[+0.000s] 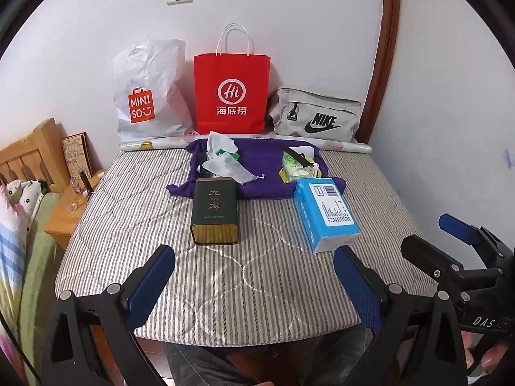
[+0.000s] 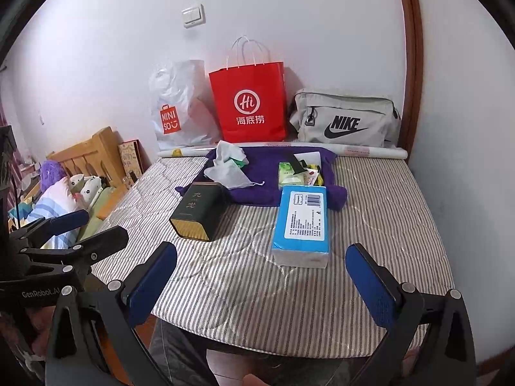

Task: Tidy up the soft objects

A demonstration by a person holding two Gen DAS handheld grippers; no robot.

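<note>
A purple cloth lies at the far side of the striped mattress, with a white drawstring pouch and small green packets on it. A blue tissue pack and a dark green tea tin lie nearer to me. My left gripper is open and empty above the mattress's near edge. My right gripper is open and empty, just short of the tissue pack.
A white Miniso bag, a red paper bag and a grey Nike pouch lean on the back wall. A paper roll lies in front of them. A wooden headboard and bedding are at left.
</note>
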